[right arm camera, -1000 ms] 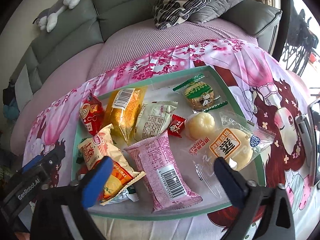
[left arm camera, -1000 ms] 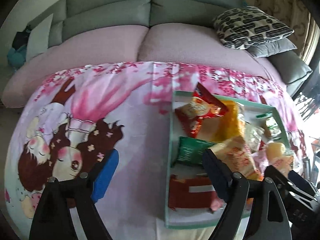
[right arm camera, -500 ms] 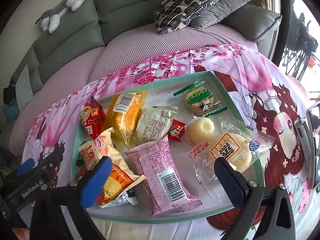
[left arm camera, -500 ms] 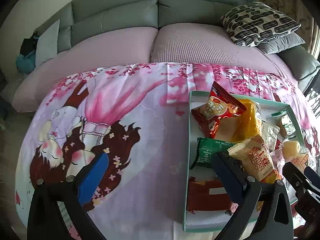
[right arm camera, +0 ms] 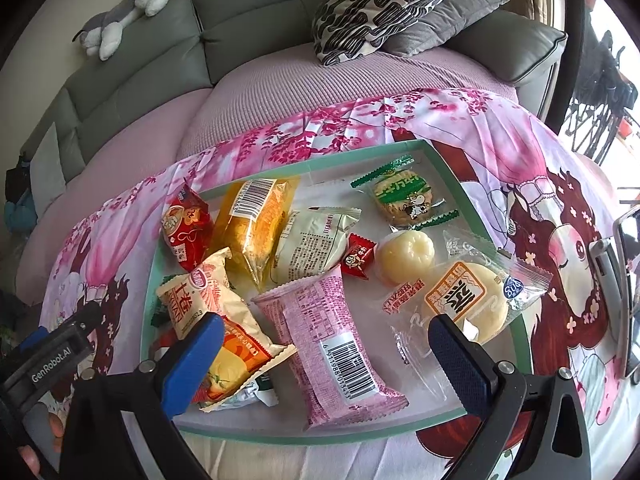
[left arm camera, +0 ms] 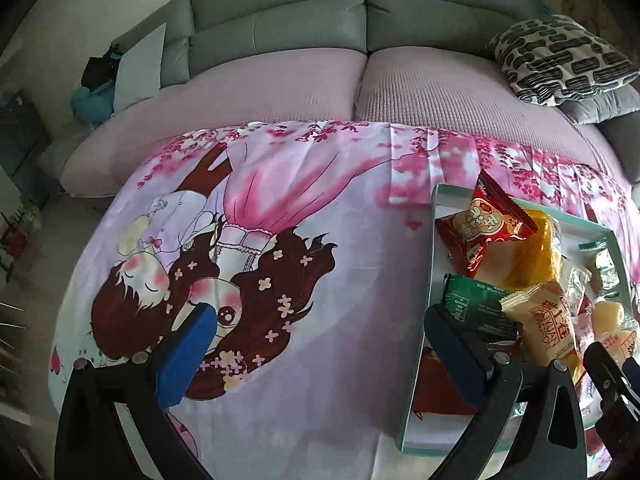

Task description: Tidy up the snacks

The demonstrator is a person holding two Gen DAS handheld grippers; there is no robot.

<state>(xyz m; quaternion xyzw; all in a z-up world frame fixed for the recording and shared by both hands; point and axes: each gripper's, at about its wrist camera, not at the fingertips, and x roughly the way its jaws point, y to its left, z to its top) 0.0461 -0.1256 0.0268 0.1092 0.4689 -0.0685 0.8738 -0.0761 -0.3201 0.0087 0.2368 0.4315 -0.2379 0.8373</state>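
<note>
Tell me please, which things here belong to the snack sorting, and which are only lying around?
Part of the job:
- green tray
- pink packet
- yellow cake packet
- red snack bag
- round bun packet
- green-wrapped biscuit
- small red candy

Only lying around:
- patterned cushion
- plush toy
- grey sofa
- cartoon cloth

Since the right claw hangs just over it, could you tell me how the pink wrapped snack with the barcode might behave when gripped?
The pink wrapped snack looks puffy, so it is probably light and will give under pressure. Its glossy film may be slippery. It leans on a neighbouring packet, so it could slide across the tray when nudged.
</note>
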